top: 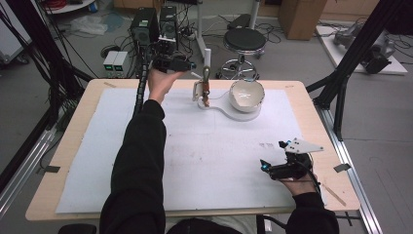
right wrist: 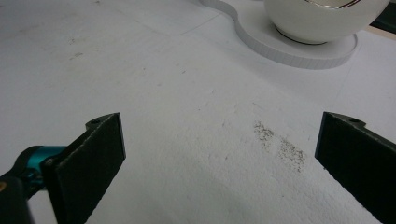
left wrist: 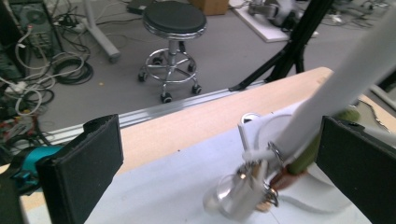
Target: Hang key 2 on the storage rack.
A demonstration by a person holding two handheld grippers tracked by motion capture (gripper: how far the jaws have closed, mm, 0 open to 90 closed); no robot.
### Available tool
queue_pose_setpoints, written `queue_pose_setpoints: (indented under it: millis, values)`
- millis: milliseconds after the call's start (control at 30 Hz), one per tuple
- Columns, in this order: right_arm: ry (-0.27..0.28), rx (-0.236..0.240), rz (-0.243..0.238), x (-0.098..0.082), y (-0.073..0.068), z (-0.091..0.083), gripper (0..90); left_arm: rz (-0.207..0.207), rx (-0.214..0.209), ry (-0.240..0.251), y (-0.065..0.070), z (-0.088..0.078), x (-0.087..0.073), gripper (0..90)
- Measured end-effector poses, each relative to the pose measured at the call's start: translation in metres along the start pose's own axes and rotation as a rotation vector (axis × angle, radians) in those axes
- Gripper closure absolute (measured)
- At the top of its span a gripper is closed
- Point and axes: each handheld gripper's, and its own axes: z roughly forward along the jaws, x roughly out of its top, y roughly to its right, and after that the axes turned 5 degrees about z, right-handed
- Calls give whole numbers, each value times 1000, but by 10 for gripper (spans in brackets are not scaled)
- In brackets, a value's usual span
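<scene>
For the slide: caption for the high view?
Left gripper open at the tool stand beside a white bowl; right gripper open over the mat.

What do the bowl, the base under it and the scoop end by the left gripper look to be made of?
The bowl looks like glazed ceramic: white, glossy, with bright reflections on its rim. The base looks like matte white foam board or plastic; its cut edge is finely ribbed, and I cannot tell which. The scoop seems to be polished metal, silvery and mirror-like.
</scene>
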Motion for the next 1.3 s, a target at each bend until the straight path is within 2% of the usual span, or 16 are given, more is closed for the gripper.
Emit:
queue_pose_setpoints:
  millis: [33, 67, 100, 200, 300, 533, 767, 933, 1067, 1100, 1300]
  values:
    - [0, 1, 2, 0, 0, 0, 6, 20, -6, -10, -1, -4, -4, 16]
    - [0, 1, 2, 0, 0, 0, 6, 20, -6, -10, -1, -4, -4, 16]
    - [-3, 2, 3, 0, 0, 0, 6, 47, -3, -12, -1, -8, -8, 16]
    - [-6, 1, 2, 0, -1, 1, 6, 63, -4, -17, 0, -13, -12, 16]
    - [-3, 1, 4, 0, -1, 0, 6, 83, -10, -37, 1, -20, -25, 16]
    - [-4, 3, -5, 1, -2, 1, 6, 85, -21, -42, -1, -33, -40, 16]
    - [-12, 8, 6, 1, -1, 2, 6, 112, -38, -38, 2, -51, -56, 16]
    - [-22, 11, 16, 0, -1, 2, 6, 121, -48, -40, 5, -59, -64, 16]
    - [-25, 13, 17, 0, -1, 2, 6, 129, -74, -46, 7, -68, -71, 16]
    - [-26, 14, 18, 0, -1, 2, 6, 114, -112, -46, 7, -72, -75, 16]
    - [-30, 13, 17, 0, -1, 3, 6, 140, -121, -51, 11, -84, -87, 16]
